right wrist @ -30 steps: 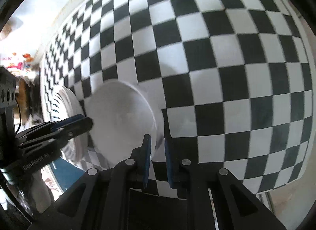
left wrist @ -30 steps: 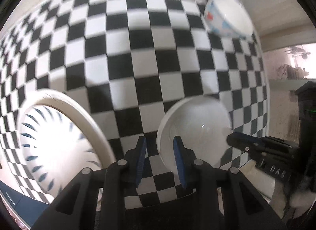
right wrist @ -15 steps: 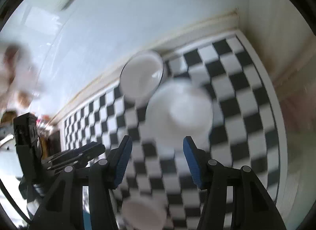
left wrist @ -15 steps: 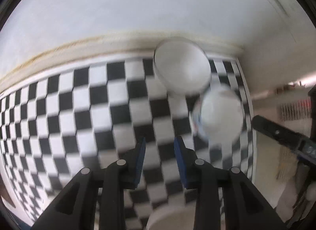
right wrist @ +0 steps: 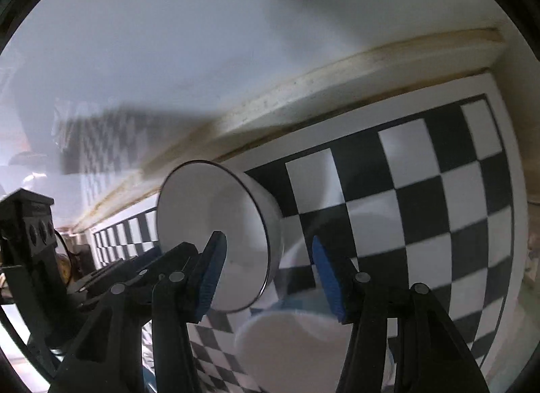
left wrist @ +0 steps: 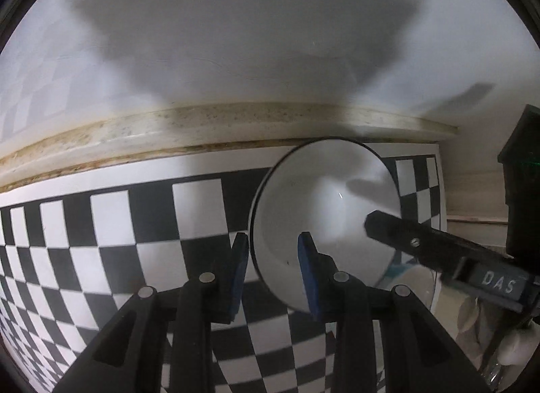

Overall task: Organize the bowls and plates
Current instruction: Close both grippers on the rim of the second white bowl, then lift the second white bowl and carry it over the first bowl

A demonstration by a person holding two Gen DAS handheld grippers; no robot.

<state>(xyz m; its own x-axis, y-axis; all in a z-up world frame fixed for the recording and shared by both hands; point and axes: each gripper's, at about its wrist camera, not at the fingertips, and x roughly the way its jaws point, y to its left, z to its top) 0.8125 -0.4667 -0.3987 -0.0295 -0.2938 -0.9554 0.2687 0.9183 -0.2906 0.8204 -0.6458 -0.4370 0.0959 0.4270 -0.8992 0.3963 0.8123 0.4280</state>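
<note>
I have both tongs pointing steeply down over the back right corner of the checkered counter (left wrist: 111, 224), close to the stained strip (left wrist: 202, 126) at the foot of the white wall (left wrist: 236, 55). A white bowl (left wrist: 324, 210) with a thin dark rim stands upright there, close against the counter's back edge and empty as far as I can see.

My left tongs (left wrist: 273, 274) have their blue pads drawn close together with only a narrow gap; the bowl's near left rim shows in that gap, one pad outside the wall and one over the inside, though I cannot tell from here whether the pads touch it.

My right tongs (right wrist: 270, 274) stand apart and are closing; in the right wrist view the near side of the white bowl lies between the pads, and neither pad presses on it. In the left wrist view one black finger of the right tongs reaches in from the right over the bowl's right side; its shadow falls inside the bowl.

Just in front of the white bowl, toward the counter's right edge, sits a second bowl (right wrist: 290, 342); it is blurred, pale inside with some blue on it, and partly under the right tongs.
</note>
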